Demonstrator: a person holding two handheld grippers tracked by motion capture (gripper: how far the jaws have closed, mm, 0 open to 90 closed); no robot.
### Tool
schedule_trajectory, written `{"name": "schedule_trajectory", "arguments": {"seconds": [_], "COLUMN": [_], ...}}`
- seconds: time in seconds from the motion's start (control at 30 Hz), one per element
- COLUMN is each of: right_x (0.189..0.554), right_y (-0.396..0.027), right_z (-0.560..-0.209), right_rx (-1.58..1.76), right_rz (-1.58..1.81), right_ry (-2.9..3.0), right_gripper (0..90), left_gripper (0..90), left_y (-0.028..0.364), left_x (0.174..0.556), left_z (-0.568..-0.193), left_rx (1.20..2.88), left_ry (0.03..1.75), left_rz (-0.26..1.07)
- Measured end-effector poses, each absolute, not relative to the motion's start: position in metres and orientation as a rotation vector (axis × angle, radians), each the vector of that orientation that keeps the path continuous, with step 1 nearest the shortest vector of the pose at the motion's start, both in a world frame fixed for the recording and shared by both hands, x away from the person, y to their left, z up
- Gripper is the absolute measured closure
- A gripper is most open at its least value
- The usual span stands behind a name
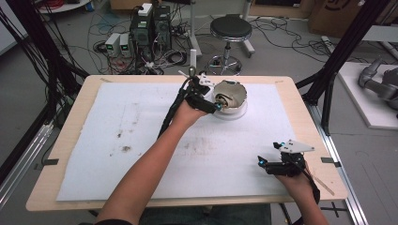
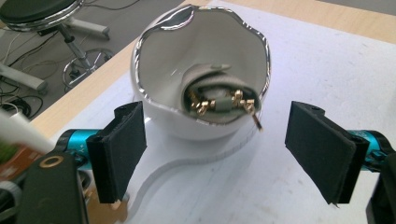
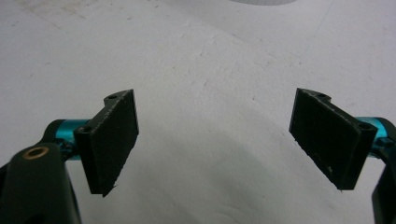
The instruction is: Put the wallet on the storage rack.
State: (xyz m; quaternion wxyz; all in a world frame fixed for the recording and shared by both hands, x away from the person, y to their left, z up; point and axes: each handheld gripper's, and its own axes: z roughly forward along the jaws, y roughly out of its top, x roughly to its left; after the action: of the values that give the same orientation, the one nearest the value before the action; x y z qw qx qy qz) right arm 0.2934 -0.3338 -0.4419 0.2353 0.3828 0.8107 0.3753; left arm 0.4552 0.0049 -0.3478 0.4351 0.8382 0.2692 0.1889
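Near the far edge of the desk (image 1: pixel 70 140), right of centre, the bowl (image 1: pixel 230 96) stands on a white round plate (image 1: pixel 234 114) in the high view. The left gripper (image 1: pixel 212 106) sits just beside the bowl; the right gripper (image 1: pixel 264 163) rests near the front right corner, well apart.

Left gripper view: the bowl (image 2: pixel 201 70) is white, glossy, with a wavy chrome-edged rim (image 2: pixel 140 74), and holds a grey band with gold beads (image 2: pixel 219 102). The fingers (image 2: pixel 123 149) stand wide open, gripping nothing. The bowl is probably rigid, slippery and breakable; take hold across the wall below the rim.

Right gripper view: the fingers (image 3: pixel 112 140) stand wide open over white matte sheet (image 3: pixel 210 70), holding nothing.
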Motion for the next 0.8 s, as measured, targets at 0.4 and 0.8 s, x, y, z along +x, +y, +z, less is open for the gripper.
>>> {"name": "schedule_trajectory", "arguments": {"seconds": [0.4,0.8], "right_x": [0.31,0.325], "right_y": [-0.318,-0.298], "right_z": [-0.442,-0.443], "right_rx": [1.02,0.964], "right_rz": [1.062,1.071], "right_ry": [2.252,2.28], "right_gripper": [15.8,15.8], "left_gripper": [19.1,19.1], "left_y": [0.051,0.118], "left_x": [0.423,0.387], "left_z": [-0.362,-0.374], "left_rx": [2.047,1.975], "left_ry": [0.69,0.741], "left_rz": [0.479,0.559]}}
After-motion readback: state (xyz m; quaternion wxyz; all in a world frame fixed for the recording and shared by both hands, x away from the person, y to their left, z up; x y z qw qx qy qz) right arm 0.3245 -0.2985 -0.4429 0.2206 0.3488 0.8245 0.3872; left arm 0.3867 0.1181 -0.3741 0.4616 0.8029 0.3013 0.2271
